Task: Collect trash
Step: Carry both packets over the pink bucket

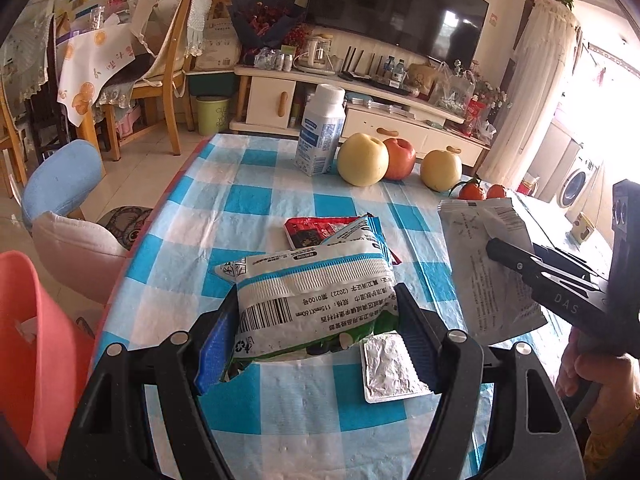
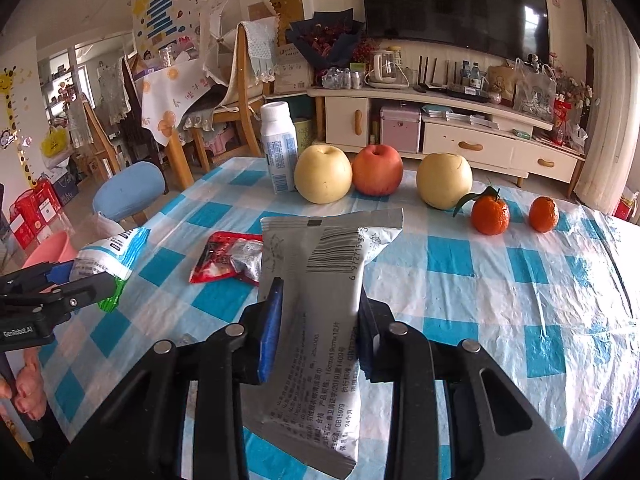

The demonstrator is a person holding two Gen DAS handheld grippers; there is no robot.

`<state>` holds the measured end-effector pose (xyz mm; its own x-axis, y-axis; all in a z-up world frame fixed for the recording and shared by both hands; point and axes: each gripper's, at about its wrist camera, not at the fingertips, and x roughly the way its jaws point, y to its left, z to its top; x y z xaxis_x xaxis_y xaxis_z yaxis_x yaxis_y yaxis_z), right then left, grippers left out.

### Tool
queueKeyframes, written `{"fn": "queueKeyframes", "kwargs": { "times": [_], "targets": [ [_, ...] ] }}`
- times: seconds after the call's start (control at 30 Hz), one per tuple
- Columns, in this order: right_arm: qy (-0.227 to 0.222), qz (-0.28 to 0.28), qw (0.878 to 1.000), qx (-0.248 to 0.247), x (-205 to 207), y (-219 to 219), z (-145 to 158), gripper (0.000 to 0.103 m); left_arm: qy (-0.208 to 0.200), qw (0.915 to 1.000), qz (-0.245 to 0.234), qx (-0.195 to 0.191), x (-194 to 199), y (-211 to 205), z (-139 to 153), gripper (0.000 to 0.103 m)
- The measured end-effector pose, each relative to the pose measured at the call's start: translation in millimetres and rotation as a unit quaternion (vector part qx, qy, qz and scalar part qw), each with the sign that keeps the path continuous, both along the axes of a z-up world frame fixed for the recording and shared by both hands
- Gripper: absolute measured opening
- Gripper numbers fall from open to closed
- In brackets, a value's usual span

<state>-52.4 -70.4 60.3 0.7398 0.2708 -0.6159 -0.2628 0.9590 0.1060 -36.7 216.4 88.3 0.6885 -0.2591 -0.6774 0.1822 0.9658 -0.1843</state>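
Left tool point(image 1: 316, 320) clamps white-blue wet-wipe pack point(image 1: 312, 292), raised above checked worktop point(image 1: 248, 200). Right tool point(image 2: 318, 320) grips grey wipe packet point(image 2: 320, 280), also lifted off worktop. Red wrapper point(image 2: 224, 258) lies flat between both. Foil blister point(image 1: 392, 368) lies under left tool.

Left gripper point(image 1: 316, 316): jaws clamped on a white-blue pack point(image 1: 312, 300), held above the checked surface point(image 1: 224, 208). Foil blister point(image 1: 390, 368) lies under the right jaw; red wrapper point(image 1: 312, 230) behind the pack. Right gripper point(image 1: 520, 264) enters from the right, holding a grey pouch point(image 1: 480, 256). Far edge: bottle point(image 1: 322, 132), three apples point(image 1: 362, 160), two tangerines point(image 1: 472, 191).
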Motion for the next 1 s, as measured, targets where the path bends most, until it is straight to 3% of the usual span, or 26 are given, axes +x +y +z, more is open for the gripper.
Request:
{"fn": "queueKeyframes", "kwargs": {
  "times": [0.5,1.0],
  "targets": [
    [-0.006,0.054,0.998,0.034,-20.3,65.9,29.3,0.033,-0.028,0.9956,0.087,0.021,-7.1,60.5,19.9,0.074],
    [-0.015,0.156,0.987,0.019,-33.2,184.0,49.8,0.033,-0.034,0.9751,0.217,0.031,-23.7,158.2,31.5,0.074]
  ]
}}
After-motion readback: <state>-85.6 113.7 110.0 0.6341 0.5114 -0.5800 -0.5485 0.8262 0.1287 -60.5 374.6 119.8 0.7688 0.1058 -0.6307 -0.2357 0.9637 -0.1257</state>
